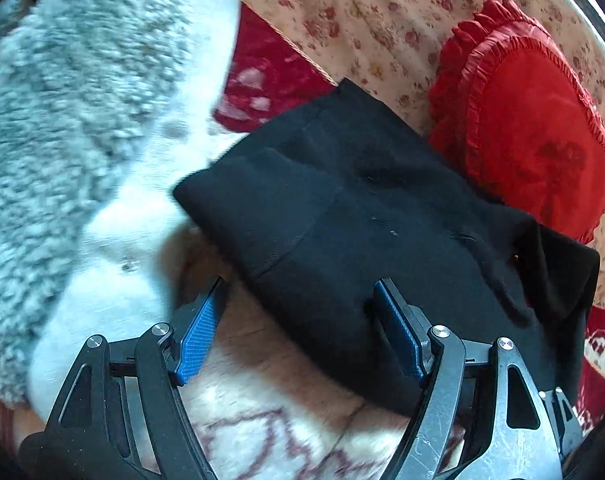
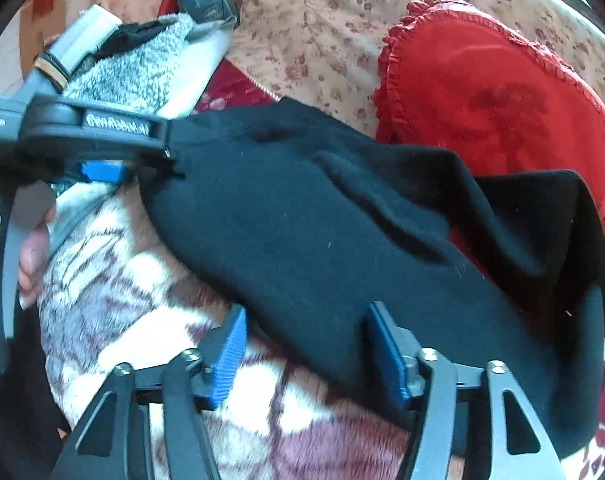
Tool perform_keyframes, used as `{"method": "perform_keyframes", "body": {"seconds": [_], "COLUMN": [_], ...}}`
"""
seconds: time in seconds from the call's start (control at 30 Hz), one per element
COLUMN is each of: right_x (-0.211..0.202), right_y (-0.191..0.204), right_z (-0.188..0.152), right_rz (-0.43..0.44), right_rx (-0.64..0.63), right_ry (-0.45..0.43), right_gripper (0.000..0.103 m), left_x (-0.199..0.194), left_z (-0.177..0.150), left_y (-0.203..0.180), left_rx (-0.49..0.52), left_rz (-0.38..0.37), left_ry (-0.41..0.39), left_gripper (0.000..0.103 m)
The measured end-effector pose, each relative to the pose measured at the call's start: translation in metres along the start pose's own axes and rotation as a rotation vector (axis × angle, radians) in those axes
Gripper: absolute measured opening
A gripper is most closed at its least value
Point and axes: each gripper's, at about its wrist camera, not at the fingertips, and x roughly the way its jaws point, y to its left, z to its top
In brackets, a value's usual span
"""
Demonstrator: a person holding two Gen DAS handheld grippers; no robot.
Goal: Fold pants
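Left wrist view: left gripper (image 1: 298,312) jaws spread wide, nothing clamped, one pad (image 1: 396,320) seen over pants (image 1: 342,216) edge | black pants lie folded, frame centre, on patterned blanket (image 1: 262,432) beside red heart cushion (image 1: 530,120) | right wrist view: right gripper (image 2: 302,344) jaws apart at lower centre, pants hem (image 2: 322,240) not pinched | grey fleece (image 1: 62,128) upper left

Counted on the bed: one pair of black pants (image 1: 342,216), folded into a single bundle; one red heart-shaped cushion (image 1: 530,120) with a frilled edge; one grey fleece garment (image 1: 62,128). Bedding shows one floral sheet (image 1: 374,20) and one cream-and-maroon patterned blanket (image 2: 150,288) (a red patterned cloth beside them may be a separate piece). Two grippers appear, the left gripper (image 1: 298,320) and the right gripper (image 2: 302,344), each with two blue pads.
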Motion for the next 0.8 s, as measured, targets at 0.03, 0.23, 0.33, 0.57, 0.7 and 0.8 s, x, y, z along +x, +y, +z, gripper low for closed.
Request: {"method": "perform_keyframes", "body": {"seconds": [0.03,0.23,0.33,0.57,0.7,0.8], "right_x": [0.001,-0.003,-0.015,-0.064,-0.059,-0.041], "right_y": [-0.003,-0.007,-0.001,0.019,0.05,0.059], "right_z": [0.002,0.012,0.013,0.008,-0.015,-0.028], "right_rz": [0.01,0.086,0.106,0.222,0.263,0.248], "right_rx": [0.012,0.083,0.085,0.073,-0.001,0.015], "right_ry": [-0.01,-0.055,-0.061,-0.093,-0.03,0.033], "right_gripper": [0.044,0.009,0.006,0.005,0.005,0.008], "left_x": [0.002,-0.001,-0.022,-0.079,-0.068,-0.058], "left_z": [0.0,0.001,0.0,-0.026,-0.04,-0.046], "left_y": [-0.002,-0.013,-0.014,0.008,0.033,0.037], "left_rx": [0.001,0.023,0.055,0.104,0.083,0.059], "left_rz": [-0.008,-0.069,-0.076,-0.059,-0.012,-0.005], "left_ry": [-0.003,-0.011,-0.053,-0.098,-0.033,0.015], "left_gripper": [0.076,0.011,0.007,0.006,0.006,0.01]}}
